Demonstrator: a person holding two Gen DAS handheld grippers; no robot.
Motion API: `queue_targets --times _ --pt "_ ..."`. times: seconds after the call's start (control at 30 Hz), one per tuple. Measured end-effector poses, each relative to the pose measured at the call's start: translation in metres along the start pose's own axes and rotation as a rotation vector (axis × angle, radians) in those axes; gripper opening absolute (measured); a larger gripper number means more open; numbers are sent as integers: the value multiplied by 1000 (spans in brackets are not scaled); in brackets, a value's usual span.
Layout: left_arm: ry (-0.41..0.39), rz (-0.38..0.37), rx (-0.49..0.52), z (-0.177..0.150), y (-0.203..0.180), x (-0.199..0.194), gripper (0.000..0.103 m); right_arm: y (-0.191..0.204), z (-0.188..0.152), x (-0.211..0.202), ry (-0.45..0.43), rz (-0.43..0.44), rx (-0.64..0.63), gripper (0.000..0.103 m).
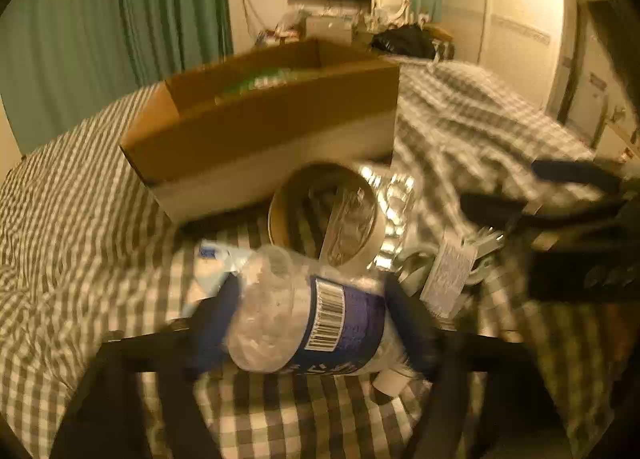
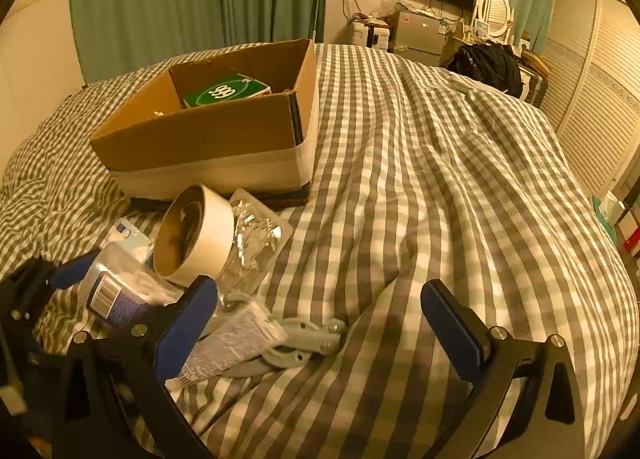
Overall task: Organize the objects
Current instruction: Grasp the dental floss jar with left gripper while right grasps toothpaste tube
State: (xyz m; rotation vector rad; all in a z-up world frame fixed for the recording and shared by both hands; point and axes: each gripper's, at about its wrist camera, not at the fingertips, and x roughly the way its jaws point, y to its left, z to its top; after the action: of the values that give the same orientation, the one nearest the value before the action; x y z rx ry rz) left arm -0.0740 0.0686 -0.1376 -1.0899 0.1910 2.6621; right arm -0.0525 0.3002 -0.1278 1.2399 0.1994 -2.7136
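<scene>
Clear crumpled plastic bottle (image 1: 304, 319), blue label with barcode, is pinched sideways in the left tongs (image 1: 308, 319) just above the checked bed (image 2: 440, 179), near the tape roll (image 2: 196, 235) and cardboard box (image 2: 208, 139). Right tongs (image 2: 316, 323) are held spread, empty, low over the bed.

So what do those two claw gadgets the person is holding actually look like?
Both look alike. The right gripper has two black angular plastic fingers, each faced with a flat blue pad and fastened by round silver bolts. The left gripper shows the same black frame with blue pads, blurred here. No cables, markings, hands or sleeves are visible in either view.
</scene>
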Motion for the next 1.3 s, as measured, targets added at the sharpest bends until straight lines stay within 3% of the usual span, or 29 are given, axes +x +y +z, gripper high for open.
queue_targets --times 0.03,0.07,0.17,0.27,0.33,0.5,0.67,0.77,0.8,0.97,1.3 --pt "-9 -6 5 2 1 -4 42 2 -1 -1 0 -1 -3 102" --pt "-17 -23 7 4 4 -9 38 4 -2 -3 3 -2 -8 102" --pt "-7 -55 4 5 10 -13 35 9 -5 -8 4 -8 -15 102" --pt "22 -21 39 0 6 -8 54 11 -7 -13 6 -17 -24 102" --pt "40 -39 5 -5 8 0 72 12 -9 -14 8 -21 -28 102" --pt "60 -71 -8 -14 3 21 97 8 -15 -15 23 -23 -16 102" --pt "13 -26 12 -19 -7 25 101 2 -18 -15 32 -27 10 102" --pt "68 60 121 -33 -21 41 103 5 -18 -17 30 -32 5 102" --pt "53 71 140 -36 -23 40 103 5 -19 -18 27 -30 4 102" --pt "39 -27 9 -25 -3 24 98 8 -19 -25 20 -34 -6 102" --pt "-95 33 -139 -8 51 -45 95 29 -26 -34 21 24 -62 102"
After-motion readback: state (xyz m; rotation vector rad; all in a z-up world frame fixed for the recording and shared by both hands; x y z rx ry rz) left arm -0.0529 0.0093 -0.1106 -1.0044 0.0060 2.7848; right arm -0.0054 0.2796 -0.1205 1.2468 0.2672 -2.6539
